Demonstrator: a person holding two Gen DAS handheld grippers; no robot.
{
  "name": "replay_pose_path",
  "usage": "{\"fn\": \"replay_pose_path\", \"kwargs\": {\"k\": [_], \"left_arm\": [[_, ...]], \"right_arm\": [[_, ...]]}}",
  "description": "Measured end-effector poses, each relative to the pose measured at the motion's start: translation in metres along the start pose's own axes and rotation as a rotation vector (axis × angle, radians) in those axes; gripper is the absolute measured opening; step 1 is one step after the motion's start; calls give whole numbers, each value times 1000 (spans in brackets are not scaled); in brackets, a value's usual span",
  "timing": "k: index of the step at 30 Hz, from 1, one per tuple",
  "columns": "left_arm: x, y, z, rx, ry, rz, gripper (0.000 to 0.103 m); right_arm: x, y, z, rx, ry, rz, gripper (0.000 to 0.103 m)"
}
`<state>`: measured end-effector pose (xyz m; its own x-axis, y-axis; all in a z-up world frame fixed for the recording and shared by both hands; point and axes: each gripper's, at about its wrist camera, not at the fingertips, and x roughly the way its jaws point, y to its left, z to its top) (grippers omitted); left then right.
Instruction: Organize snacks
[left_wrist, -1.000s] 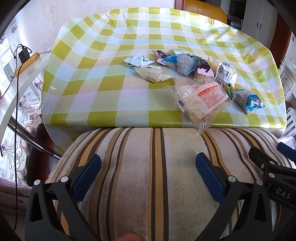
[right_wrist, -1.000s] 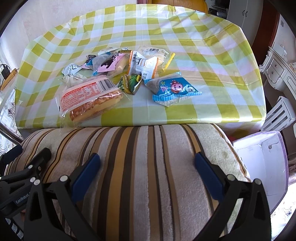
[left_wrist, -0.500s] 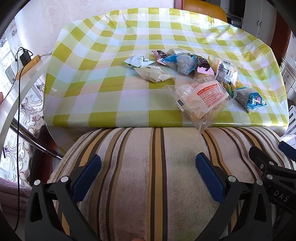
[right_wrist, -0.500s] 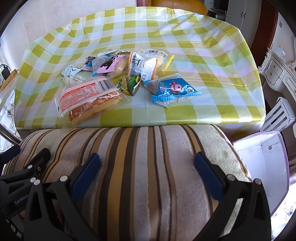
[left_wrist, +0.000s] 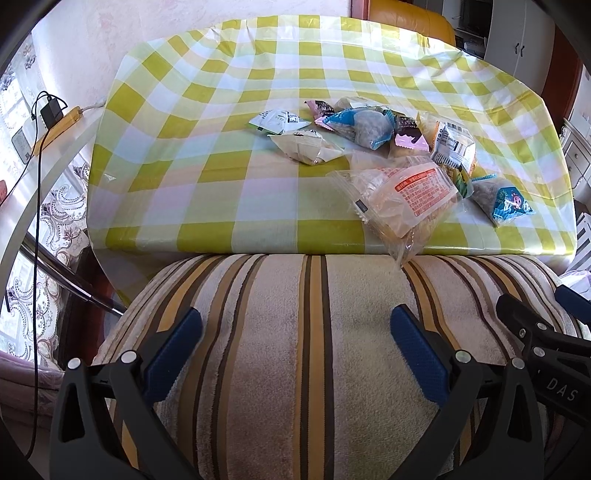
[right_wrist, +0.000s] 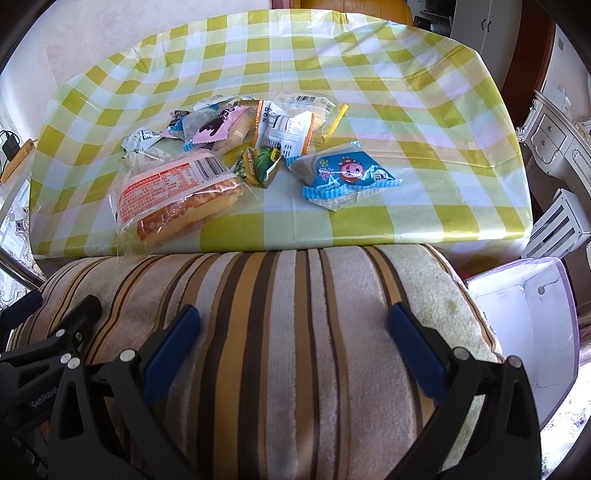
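Both the left gripper (left_wrist: 295, 339) and right gripper (right_wrist: 293, 338) hung over the striped plush cushion (right_wrist: 277, 332) with jaws wide apart and empty (apparently poised to reach), while the crinkly wrapped snack packets (right_wrist: 236, 155) lay heaped near the bench's (right_wrist: 424, 110) front edge.

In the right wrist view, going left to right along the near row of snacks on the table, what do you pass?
Clear-wrapped bread with the red label → small green and yellow packet → blue cartoon-face packet. The pile behind them overlaps too much to order.
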<state>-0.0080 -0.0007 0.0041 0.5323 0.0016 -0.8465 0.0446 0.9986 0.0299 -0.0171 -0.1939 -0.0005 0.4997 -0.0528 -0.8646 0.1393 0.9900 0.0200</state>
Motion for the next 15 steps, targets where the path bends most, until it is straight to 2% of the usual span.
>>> {"fn": "replay_pose_path", "kwargs": {"k": [15], "left_arm": [[1,1,0,-5,-4,3,99]], "right_arm": [[0,-1,1,7,-20,16,102]]}}
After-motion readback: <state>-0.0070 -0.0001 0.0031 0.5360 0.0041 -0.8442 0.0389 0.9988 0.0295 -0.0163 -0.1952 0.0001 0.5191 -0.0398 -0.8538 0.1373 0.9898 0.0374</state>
